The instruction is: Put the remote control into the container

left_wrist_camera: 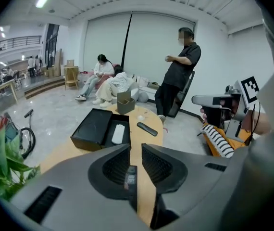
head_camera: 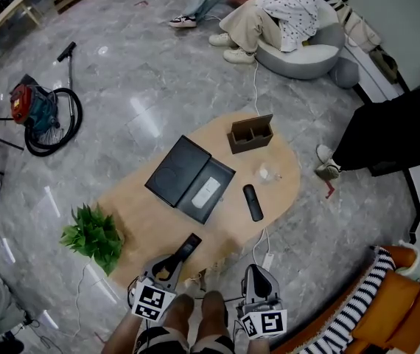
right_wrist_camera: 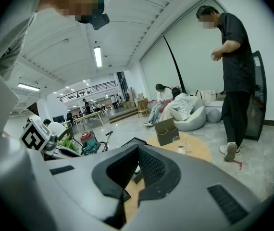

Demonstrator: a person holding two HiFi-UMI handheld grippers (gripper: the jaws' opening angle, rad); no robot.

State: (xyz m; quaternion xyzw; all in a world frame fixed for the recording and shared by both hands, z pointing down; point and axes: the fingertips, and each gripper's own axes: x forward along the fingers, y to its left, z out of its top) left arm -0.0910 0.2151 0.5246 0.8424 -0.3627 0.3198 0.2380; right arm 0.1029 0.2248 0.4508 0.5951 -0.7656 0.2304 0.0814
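Head view | left gripper (head_camera: 174, 262): jaws slightly spread around black remote (head_camera: 189, 247) at table (head_camera: 144, 223) near edge, apparently ungripped | right gripper (head_camera: 257, 272): pressed together, empty | brown container (head_camera: 252, 134) well apart: transfer not yet begun.

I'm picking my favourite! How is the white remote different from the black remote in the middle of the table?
The white remote lies inside the open black box; the black remote lies on the bare table. The white remote looks wider, the black remote slimmer. Both lie flat and untouched.
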